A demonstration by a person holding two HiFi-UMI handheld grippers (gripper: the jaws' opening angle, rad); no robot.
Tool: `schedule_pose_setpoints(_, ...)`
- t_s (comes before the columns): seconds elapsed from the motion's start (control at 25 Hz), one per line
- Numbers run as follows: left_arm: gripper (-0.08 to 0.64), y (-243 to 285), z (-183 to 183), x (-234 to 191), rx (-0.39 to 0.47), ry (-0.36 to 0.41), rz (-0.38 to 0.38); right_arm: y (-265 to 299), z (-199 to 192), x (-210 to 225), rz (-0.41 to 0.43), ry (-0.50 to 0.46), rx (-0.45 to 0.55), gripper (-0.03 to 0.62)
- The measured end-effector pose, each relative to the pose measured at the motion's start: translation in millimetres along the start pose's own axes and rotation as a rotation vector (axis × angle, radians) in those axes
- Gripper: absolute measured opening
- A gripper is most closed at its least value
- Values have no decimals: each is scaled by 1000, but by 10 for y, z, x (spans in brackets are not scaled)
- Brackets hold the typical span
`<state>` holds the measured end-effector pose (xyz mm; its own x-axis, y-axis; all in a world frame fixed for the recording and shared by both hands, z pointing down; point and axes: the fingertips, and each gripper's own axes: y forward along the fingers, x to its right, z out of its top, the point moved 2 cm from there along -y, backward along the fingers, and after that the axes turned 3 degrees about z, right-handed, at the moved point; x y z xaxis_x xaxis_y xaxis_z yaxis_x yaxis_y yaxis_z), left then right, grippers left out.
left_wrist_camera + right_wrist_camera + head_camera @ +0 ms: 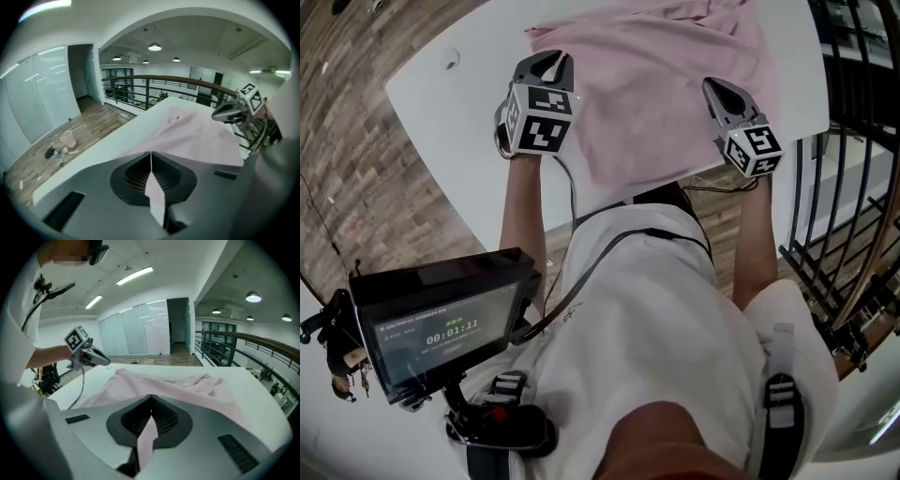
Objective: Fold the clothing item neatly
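On the white table, from about 11 to 1 o'clock in the head view, lies the pink garment. The left gripper at 11 o'clock and the right gripper at 1 o'clock each have their jaws pinched tight on a bit of its cloth. They hold opposite sides, probably so the edge lifts evenly for a straight fold.
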<state>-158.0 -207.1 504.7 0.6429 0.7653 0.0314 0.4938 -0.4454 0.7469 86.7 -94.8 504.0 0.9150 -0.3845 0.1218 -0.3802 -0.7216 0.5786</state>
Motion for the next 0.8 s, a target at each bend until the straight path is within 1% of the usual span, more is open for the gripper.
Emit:
schedule_pose_setpoints(0.04, 3, 67, 42, 225, 5, 9, -70, -34, 15, 231, -35, -31, -8, 3)
schedule_pose_setpoints(0.12, 3, 281, 116, 804, 5, 33, -207, -83, 1, 752, -89, -140, -49, 3)
schedule_pose_setpoints(0.16, 3, 425, 161, 1144, -3, 44, -260, -108, -24, 1051, -99, -201, -74, 3)
schedule_pose_setpoints(0.2, 3, 584, 213, 1493, -16, 56, -298, -132, -53, 1362, -97, -254, -98, 5)
schedule_pose_setpoints(0.28, 3, 884, 290, 2091, -54, 74, -334, -144, -80, 1910, -71, -324, -135, 15)
schedule_pose_setpoints(0.36, 3, 1066, 285, 2390, -78, 66, -336, -43, -29, 2238, -47, -368, -157, 36)
schedule_pose_setpoints(0.44, 3, 1127, 215, 2427, -85, 49, -311, 159, 39, 2382, -16, -409, -186, 61)
schedule_pose_setpoints(0.52, 3, 1128, 101, 2336, -106, 60, -265, 371, 82, 2388, 38, -465, -231, 88)
schedule_pose_setpoints(0.56, 3, 1121, 35, 2277, -123, 67, -242, 457, 92, 2365, 73, -508, -258, 108)
schedule_pose_setpoints(0.6, 3, 1110, -38, 2217, -141, 66, -226, 533, 96, 2338, 111, -561, -287, 122)
schedule_pose_setpoints(0.68, 5, 1067, -199, 2102, -177, 37, -215, 668, 109, 2269, 199, -658, -338, 146)
schedule_pose_setpoints(0.72, 4, 1032, -266, 2047, -186, 15, -215, 733, 126, 2221, 249, -692, -358, 155)
schedule_pose_setpoints(0.8, 5, 936, -355, 1967, -188, -35, -217, 843, 158, 2095, 358, -726, -399, 156)
